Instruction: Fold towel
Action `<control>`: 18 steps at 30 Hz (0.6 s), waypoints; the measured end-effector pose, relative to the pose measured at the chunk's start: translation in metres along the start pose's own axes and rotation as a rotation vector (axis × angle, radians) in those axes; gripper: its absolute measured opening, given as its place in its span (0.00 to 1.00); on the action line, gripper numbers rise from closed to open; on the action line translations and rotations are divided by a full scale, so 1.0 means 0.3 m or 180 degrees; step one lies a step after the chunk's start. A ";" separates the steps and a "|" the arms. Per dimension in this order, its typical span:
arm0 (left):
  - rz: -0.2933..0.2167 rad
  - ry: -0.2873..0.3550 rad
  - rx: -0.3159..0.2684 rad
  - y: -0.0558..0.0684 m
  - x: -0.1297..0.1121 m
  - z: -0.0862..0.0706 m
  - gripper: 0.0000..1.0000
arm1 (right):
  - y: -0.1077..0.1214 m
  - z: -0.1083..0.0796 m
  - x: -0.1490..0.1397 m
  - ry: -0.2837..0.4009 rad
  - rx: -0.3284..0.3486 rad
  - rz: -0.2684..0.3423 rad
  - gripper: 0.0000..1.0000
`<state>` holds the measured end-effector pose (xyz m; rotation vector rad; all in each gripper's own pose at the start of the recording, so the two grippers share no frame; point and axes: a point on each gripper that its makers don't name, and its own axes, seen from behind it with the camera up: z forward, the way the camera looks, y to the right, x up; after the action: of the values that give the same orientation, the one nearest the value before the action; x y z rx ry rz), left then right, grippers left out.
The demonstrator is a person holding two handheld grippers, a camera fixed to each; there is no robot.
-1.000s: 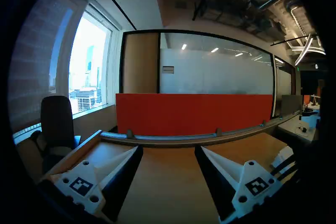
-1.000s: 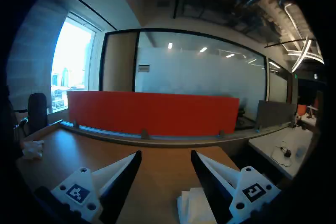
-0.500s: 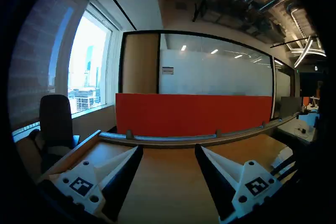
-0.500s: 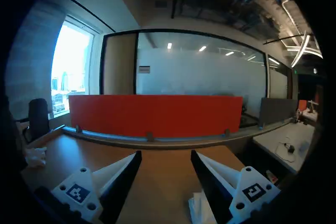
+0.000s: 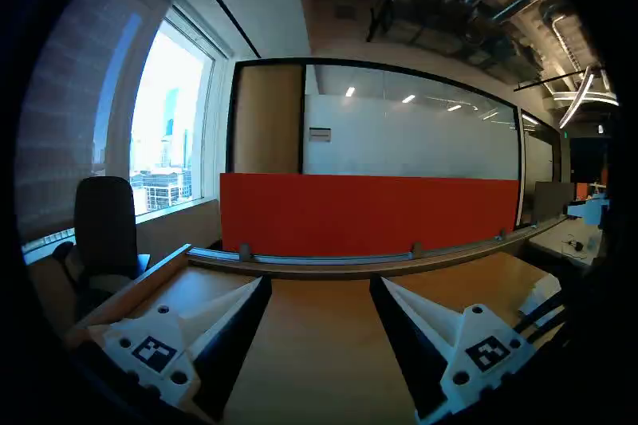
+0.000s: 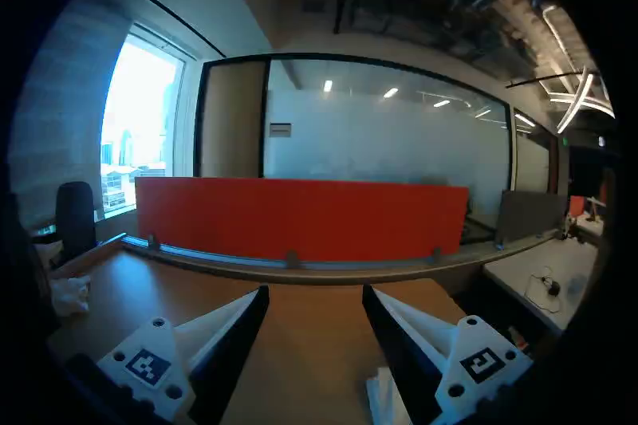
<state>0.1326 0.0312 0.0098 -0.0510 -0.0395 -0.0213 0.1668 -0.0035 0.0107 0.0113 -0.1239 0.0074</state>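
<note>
A white folded towel (image 6: 381, 401) lies on the wooden desk (image 6: 319, 345), its top showing at the bottom of the right gripper view, just inside the right finger. My right gripper (image 6: 315, 289) hangs open above the desk with nothing between its fingers. In the left gripper view my left gripper (image 5: 319, 279) is open too, over bare wooden desk (image 5: 319, 345). A white object with dark parts (image 5: 546, 291) sits at that view's right edge; I cannot tell what it is.
An orange divider panel (image 5: 367, 214) (image 6: 303, 218) on a metal rail closes off the desk's far edge. A black office chair (image 5: 104, 226) stands by the window on the left. A white crumpled thing (image 6: 70, 295) lies at the desk's left. Another white desk (image 6: 542, 289) stands to the right.
The right gripper view has shifted, and the towel has slid lower toward the bottom edge, with less of it showing. The left gripper has hardly moved. Both stay open.
</note>
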 end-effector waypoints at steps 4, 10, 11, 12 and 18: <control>0.0013 0.0015 0.0061 -0.018 -0.047 0.000 0.91 | -0.019 0.003 -0.004 0.0021 -0.0010 0.0028 0.90; 0.0018 0.0055 0.0131 -0.041 -0.118 -0.005 0.91 | -0.020 0.007 -0.035 0.0051 -0.0071 0.0019 0.90; 0.0017 0.0063 0.0136 -0.043 -0.130 -0.004 0.91 | -0.020 0.006 -0.042 0.0050 -0.0078 0.0021 0.90; 0.0011 0.0071 0.0140 -0.045 -0.142 -0.004 0.91 | -0.019 0.005 -0.049 0.0052 -0.0084 0.0025 0.90; -0.0031 0.0110 0.0158 -0.056 -0.231 -0.003 0.91 | -0.012 0.009 -0.095 0.0097 -0.0103 0.0032 0.90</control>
<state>0.0631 0.0159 0.0071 -0.0007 -0.0058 -0.0310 0.1381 -0.0074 0.0096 -0.0218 -0.0935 0.0157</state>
